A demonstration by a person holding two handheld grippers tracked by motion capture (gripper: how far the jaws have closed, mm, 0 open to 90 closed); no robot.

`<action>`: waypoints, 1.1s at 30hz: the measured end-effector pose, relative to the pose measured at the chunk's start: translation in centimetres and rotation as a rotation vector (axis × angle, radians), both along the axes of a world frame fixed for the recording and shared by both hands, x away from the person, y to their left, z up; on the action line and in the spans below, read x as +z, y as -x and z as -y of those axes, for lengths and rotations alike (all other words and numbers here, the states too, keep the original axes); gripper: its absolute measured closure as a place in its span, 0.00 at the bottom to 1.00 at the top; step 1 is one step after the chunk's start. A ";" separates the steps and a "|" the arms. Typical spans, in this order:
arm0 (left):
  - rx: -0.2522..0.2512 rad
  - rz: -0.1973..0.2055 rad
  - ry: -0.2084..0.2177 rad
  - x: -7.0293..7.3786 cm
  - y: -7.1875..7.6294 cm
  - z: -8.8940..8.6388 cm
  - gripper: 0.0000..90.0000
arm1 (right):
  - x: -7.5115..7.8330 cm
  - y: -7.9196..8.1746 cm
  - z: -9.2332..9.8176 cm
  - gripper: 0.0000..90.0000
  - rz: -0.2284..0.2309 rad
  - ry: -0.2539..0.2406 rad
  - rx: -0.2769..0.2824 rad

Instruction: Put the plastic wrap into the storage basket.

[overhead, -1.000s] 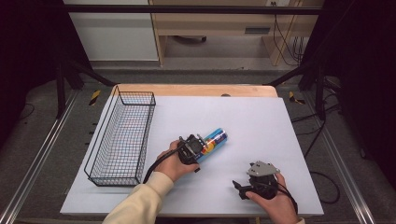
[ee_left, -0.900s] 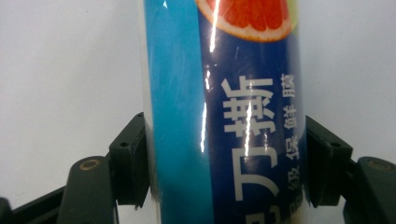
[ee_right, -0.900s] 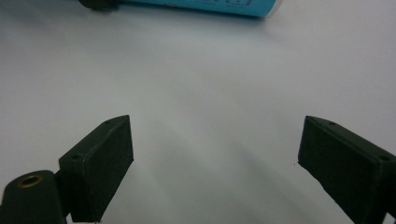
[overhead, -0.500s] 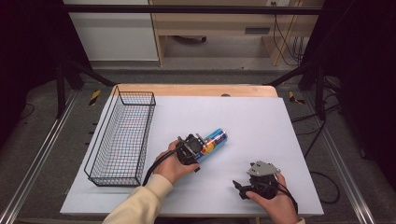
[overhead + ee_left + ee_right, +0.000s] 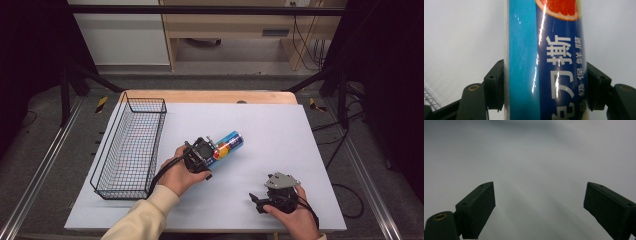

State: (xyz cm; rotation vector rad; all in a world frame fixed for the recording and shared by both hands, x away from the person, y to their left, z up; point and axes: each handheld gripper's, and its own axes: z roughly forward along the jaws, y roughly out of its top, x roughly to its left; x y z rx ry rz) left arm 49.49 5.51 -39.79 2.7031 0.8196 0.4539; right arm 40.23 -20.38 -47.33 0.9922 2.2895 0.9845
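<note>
Now, your left gripper (image 5: pixel 209 151) is clamped on the blue cling-film tube (image 5: pixel 227 145), mid-table (image 5: pixel 280 130) right of the wire basket (image 5: pixel 131 145) | keep it level and swing it over the basket rim | right gripper (image 5: pixel 256 201) rests wide open, empty | versus before: tube's gripped end sits higher, jaws closed tighter.

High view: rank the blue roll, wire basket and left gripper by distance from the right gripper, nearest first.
From the right gripper, low on the white table's right:
1. Left gripper, up and left of it, clamped on the roll.
2. Blue roll, just beyond, mid-table; close to 1, but slightly farther.
3. Wire basket, along the table's left edge.
</note>
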 end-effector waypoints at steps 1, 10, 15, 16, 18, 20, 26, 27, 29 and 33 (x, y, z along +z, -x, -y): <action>0.004 0.012 0.004 0.4 0.1 -0.1 0.35 | 0.0 0.0 0.0 0.12 0.000 0.000 0.000; 0.024 0.059 0.020 3.2 0.9 -1.6 0.35 | 0.1 0.0 0.1 0.12 0.001 -0.002 -0.006; 0.049 0.086 0.038 4.7 1.7 -2.7 0.35 | 0.1 0.1 0.0 0.12 0.000 -0.005 -0.008; 0.053 0.091 0.038 5.0 1.9 -2.9 0.35 | 0.1 0.1 0.0 0.12 0.000 -0.004 -0.008; 0.061 0.102 0.037 5.6 2.2 -3.5 0.35 | 0.1 0.1 0.0 0.12 0.001 -0.007 -0.009; 0.070 0.110 0.039 6.1 2.5 -4.0 0.35 | 0.1 0.1 0.1 0.12 0.004 -0.006 -0.007; 0.100 0.129 0.054 7.1 2.9 -5.4 0.35 | 0.2 0.1 0.2 0.12 0.006 -0.009 -0.014; 0.104 0.131 0.055 7.2 3.0 -5.6 0.35 | 0.2 0.1 0.2 0.12 0.005 -0.010 -0.018; 0.116 0.135 0.062 7.5 3.1 -6.2 0.35 | 0.2 0.0 0.3 0.12 0.006 -0.014 -0.019; 0.138 0.144 0.072 7.8 3.2 -7.1 0.35 | 0.2 0.1 0.3 0.12 0.003 -0.015 -0.022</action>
